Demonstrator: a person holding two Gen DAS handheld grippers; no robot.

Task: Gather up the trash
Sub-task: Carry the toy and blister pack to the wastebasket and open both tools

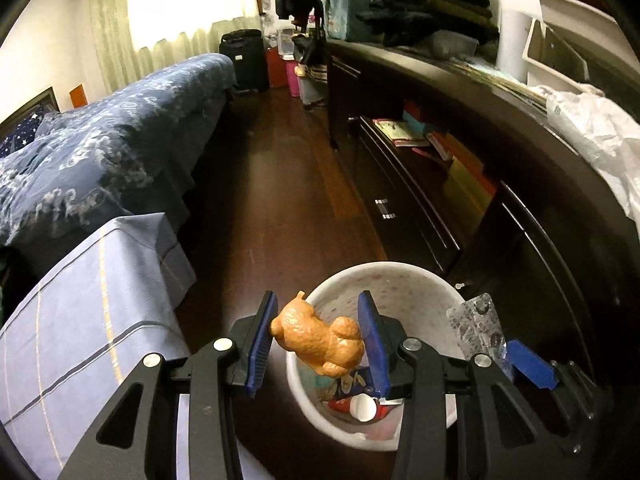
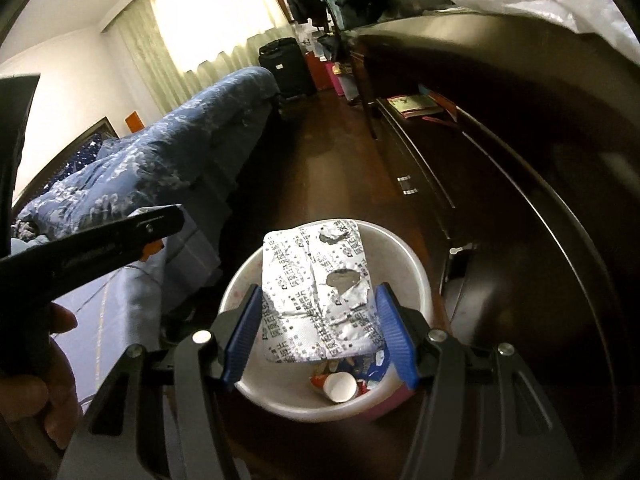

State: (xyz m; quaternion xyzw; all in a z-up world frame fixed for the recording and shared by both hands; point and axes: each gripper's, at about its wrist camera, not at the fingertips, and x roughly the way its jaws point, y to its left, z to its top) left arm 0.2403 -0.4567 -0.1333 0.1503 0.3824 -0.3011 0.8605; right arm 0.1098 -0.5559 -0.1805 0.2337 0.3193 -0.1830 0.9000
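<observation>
A white trash bin [image 1: 420, 280] stands on the dark wooden floor, with wrappers and a small white cup [image 1: 363, 407] inside. My left gripper [image 1: 318, 340] is shut on an orange toy dog [image 1: 318, 338] and holds it over the bin's left rim. My right gripper [image 2: 320, 336] is shut on a silver foil pill blister [image 2: 316, 292] above the bin [image 2: 416, 276]. The right gripper with its blister [image 1: 478, 324] also shows at the right in the left wrist view.
A dark cabinet [image 1: 500, 152] with shelves of books runs along the right. A bed with a blue patterned cover [image 1: 100, 152] lies at the left, with a light blue checked box [image 1: 88, 320] beside the bin. A white plastic bag [image 1: 592, 128] lies on the cabinet top.
</observation>
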